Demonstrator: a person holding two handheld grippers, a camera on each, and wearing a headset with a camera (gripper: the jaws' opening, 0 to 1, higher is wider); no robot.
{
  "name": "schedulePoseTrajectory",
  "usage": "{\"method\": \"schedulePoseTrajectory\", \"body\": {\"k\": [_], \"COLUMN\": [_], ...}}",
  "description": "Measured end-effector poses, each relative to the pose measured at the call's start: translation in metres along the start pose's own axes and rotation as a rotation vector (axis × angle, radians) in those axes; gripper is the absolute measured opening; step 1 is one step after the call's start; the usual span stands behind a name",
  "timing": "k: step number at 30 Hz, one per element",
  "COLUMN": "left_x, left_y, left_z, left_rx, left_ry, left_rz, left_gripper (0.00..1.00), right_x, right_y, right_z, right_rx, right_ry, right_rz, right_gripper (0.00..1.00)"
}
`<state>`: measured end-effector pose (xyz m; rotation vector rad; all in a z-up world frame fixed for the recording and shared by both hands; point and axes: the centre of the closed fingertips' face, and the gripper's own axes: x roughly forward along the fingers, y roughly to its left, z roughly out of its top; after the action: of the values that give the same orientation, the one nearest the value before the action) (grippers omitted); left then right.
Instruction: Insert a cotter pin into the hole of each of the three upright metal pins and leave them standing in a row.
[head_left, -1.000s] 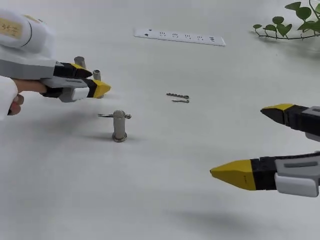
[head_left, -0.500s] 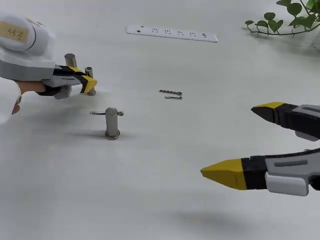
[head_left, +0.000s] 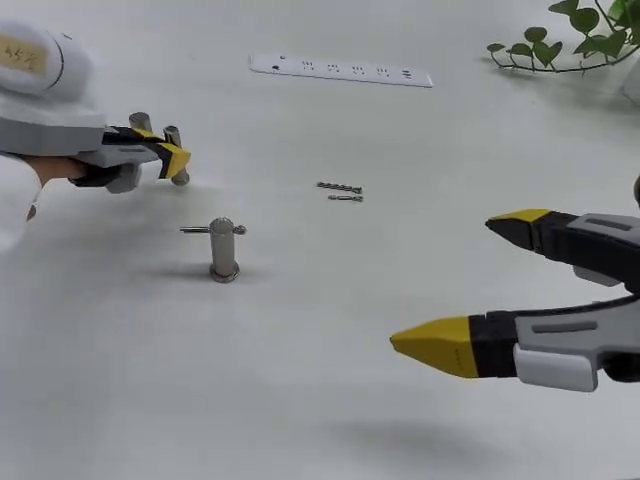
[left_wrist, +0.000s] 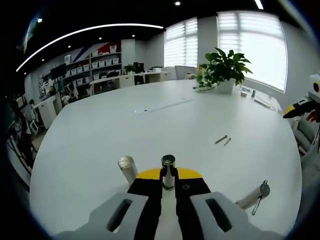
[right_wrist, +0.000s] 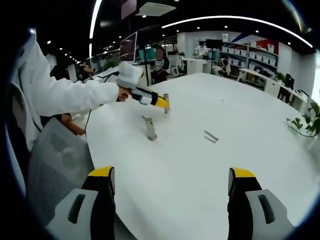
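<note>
Steadying a bare pin
Head view: left gripper (head_left: 178, 162) clamps a short upright steel pin (head_left: 173, 136) toward the white tabletop's (head_left: 300, 380) left edge, likely bracing it. Left gripper view: thin wire cotter pins (left_wrist: 223, 140) lie mid-tabletop. Right gripper view: right gripper (right_wrist: 171, 176) gapes empty, seemingly to fetch one.
</note>
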<state>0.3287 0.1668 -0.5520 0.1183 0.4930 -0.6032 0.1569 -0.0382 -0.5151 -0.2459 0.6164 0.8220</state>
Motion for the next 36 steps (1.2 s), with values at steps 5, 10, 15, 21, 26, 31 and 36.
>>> {"method": "schedulePoseTrajectory", "body": {"k": [5,10,15,21,26,31,36], "left_x": [-0.017,-0.040,-0.062,-0.079,-0.072,-0.065,-0.056], "left_y": [-0.010,-0.025,-0.044,-0.071,-0.090,-0.121,-0.151], "left_z": [0.011,0.029,0.050,0.069,0.071,0.066,0.053], "left_rx": [-0.023,0.000,0.027,0.026,-0.018,0.026,-0.017], "left_ry": [-0.016,-0.048,-0.085,-0.110,-0.130,-0.102,-0.088], "left_rz": [-0.016,-0.006,-0.010,-0.027,-0.076,-0.109,-0.135], "left_gripper": [0.05,0.05,0.05,0.05,0.05,0.05,0.05], "right_x": [0.001,0.001,0.001,-0.001,-0.004,-0.010,-0.013], "right_y": [0.002,0.002,0.003,0.003,-0.001,-0.006,-0.008], "right_z": [0.001,0.000,0.000,0.003,0.002,-0.001,-0.003], "right_rx": [-0.017,-0.023,-0.035,-0.025,-0.016,-0.008,0.009], "right_ry": [-0.002,-0.005,-0.008,-0.029,-0.037,-0.040,-0.052], "right_rz": [0.002,0.003,0.013,0.012,0.008,-0.006,-0.018], "right_gripper": [0.93,0.93,0.93,0.93,0.93,0.92,0.92]}}
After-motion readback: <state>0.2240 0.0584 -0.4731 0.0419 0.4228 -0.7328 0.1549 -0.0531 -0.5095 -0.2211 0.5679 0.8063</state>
